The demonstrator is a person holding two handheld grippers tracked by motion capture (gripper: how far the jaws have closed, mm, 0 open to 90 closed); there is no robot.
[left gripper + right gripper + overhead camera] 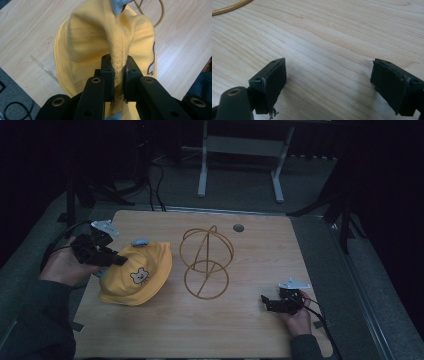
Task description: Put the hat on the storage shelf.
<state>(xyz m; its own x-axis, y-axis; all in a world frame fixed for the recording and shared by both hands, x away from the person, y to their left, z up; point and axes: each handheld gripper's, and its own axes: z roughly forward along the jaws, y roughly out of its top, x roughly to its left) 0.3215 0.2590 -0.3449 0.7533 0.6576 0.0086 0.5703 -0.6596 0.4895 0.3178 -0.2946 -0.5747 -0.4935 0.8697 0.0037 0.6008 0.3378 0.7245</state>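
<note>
Where fingers [118, 75] pinch, yellow hat [100, 37] fabric bunched, brim hidden.

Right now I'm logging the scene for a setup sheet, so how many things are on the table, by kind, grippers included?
Yellow hat: 1, its fabric pinched in the left gripper
Wire stand: 1
Grippers: 2, the left one plus the right gripper, open over the table
Total: 4

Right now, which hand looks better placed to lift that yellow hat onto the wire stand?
Left, probably. The left gripper is already shut on a fold of the yellow hat, next to the wire stand. The right gripper is open and empty, low over the table.
</note>
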